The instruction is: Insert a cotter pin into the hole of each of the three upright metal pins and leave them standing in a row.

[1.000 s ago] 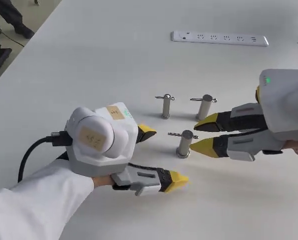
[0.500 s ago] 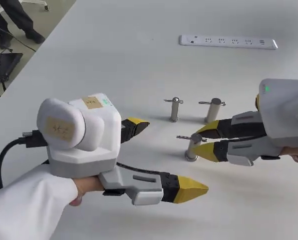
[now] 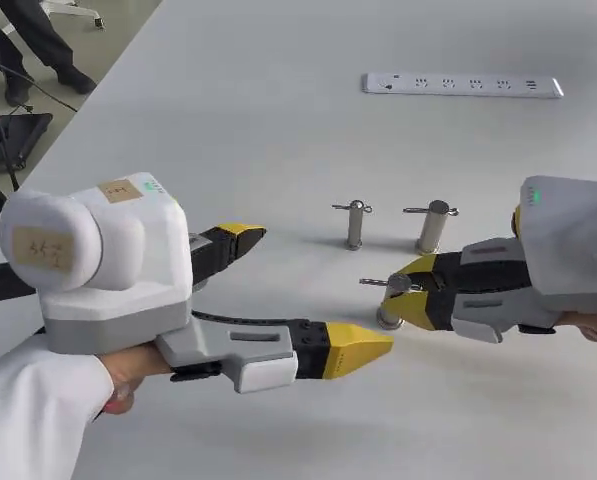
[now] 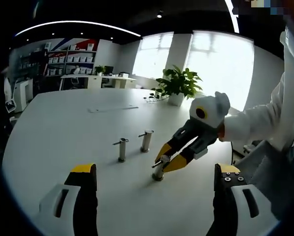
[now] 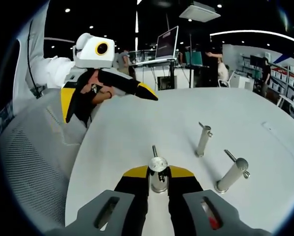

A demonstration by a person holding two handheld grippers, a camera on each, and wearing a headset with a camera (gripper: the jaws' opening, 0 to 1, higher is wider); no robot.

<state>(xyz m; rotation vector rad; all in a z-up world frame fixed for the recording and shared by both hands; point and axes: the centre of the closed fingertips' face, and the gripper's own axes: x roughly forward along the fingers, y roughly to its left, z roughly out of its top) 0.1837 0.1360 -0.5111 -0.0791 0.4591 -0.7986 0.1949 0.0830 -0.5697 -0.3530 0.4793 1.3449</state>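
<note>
Our right gripper (image 5: pixel 158 173) pinches the near pin (image 5: pixel 159 183) across its upright axis, the other two pins (image 3: pixel 355 225) just beyond it, our left gripper (image 3: pixel 323 287) spread, farther off

A white power strip (image 3: pixel 462 85) lies on the table (image 3: pixel 278 120).

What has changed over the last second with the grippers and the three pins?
The right gripper moved in on the front upright metal pin, which has a cotter pin through it, and shut on it; before, its jaws stood open beside the pin. The left gripper drew back from the pins, open as before. The rear-left metal pin and rear-right metal pin stayed standing, cotter pins in.
</note>
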